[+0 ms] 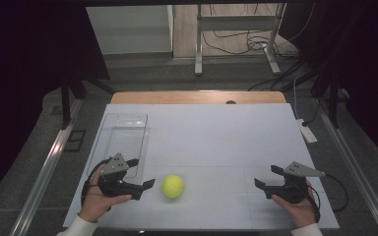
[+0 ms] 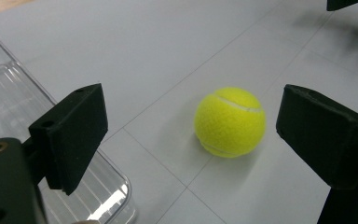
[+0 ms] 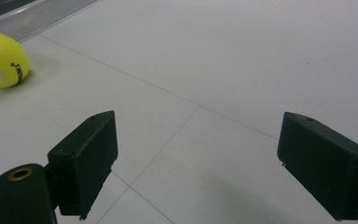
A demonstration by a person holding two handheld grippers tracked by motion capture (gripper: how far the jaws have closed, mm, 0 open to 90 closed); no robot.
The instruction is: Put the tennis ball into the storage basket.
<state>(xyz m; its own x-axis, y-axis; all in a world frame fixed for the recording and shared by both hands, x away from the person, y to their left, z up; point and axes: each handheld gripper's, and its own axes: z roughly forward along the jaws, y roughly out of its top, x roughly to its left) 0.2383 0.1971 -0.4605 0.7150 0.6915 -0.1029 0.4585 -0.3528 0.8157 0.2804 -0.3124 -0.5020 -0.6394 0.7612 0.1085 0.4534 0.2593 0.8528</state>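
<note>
Not started yet: yellow felt tennis ball (image 1: 173, 186) lies free on counter, beside clear plastic tray (image 1: 123, 129). Left tool (image 1: 144, 173) wide open, approx. aimed at ball; right tool (image 1: 267, 178) open, empty. Grasp and probably placing remain.

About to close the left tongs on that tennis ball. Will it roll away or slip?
The tennis ball is round and lies free on the flat table, so a one-sided nudge would probably roll it. Its fuzzy felt should grip well. The left tongs stand open, not yet around it.
</note>
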